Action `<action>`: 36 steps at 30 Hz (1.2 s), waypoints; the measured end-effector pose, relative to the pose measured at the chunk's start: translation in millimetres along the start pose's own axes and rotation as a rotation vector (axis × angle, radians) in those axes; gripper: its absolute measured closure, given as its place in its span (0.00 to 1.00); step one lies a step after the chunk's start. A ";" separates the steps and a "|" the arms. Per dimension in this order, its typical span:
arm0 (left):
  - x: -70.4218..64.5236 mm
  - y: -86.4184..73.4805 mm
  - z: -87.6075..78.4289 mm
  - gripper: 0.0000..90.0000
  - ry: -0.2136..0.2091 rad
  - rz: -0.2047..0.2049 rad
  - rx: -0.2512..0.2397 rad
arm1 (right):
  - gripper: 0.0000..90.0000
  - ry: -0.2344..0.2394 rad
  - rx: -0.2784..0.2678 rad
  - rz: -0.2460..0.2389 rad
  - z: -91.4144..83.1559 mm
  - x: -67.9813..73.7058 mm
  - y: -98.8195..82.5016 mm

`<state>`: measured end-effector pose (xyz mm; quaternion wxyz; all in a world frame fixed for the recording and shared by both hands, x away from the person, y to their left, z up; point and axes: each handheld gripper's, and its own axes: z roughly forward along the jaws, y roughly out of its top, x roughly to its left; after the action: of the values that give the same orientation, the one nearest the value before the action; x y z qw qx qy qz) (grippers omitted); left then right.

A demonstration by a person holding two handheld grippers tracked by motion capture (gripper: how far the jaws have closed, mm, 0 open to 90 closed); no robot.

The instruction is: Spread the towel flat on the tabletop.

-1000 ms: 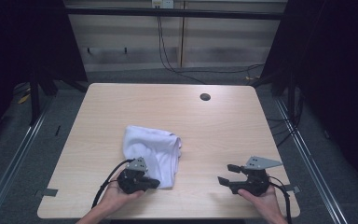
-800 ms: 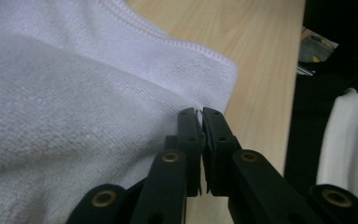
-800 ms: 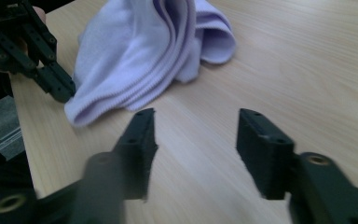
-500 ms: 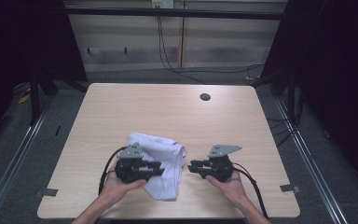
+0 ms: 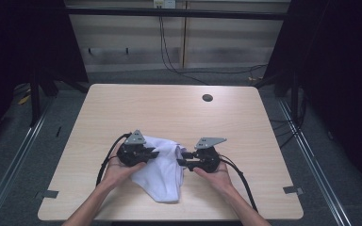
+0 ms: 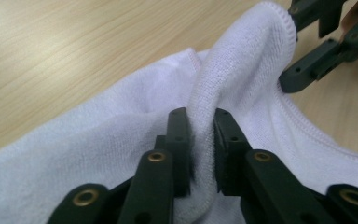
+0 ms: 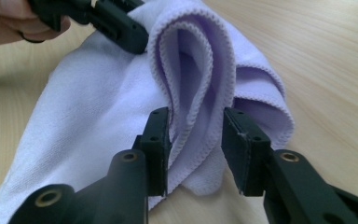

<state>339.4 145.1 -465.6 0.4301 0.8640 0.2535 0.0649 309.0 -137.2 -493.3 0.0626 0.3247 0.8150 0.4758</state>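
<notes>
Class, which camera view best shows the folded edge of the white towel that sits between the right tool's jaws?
The right gripper view: the towel's looped hem stands close up between the right tool's jaws, a gap showing beside one pad. The high view shows the whole towel small, fold unreadable. The left gripper view shows the towel pinched in the left tool.

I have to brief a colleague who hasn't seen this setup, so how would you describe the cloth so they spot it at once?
Start from the light wooden table and look at its near edge, between the person's two hands. There lies a rumpled white cloth with a stitched hem. The left gripper pinches a fold and the right gripper straddles its edge. It is the only soft thing; the only other mark is a dark round hole far back.
</notes>
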 end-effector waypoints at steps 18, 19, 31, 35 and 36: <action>3.1 9.3 -18.6 0.92 -0.115 -0.112 -0.223 | 0.95 0.089 -0.079 -0.001 -8.4 11.2 16.8; 6.4 8.7 -24.8 0.93 -0.133 -0.135 -0.255 | 0.99 0.090 -0.109 0.027 -15.0 5.3 17.5; 8.6 13.5 -51.8 0.95 -0.182 -0.197 -0.403 | 1.00 -0.009 -0.114 0.044 -43.6 -6.5 30.4; 16.2 10.6 -67.0 0.96 -0.140 -0.216 -0.430 | 1.00 -0.036 -0.132 0.071 -56.2 -16.3 28.0; 17.7 9.1 -70.9 0.96 -0.137 -0.221 -0.440 | 1.00 -0.050 -0.137 0.075 -61.6 -19.0 28.7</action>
<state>334.8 199.6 -416.3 0.6282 0.7191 0.2967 0.0124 312.0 -184.1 -440.6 0.0870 0.3616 0.7662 0.5241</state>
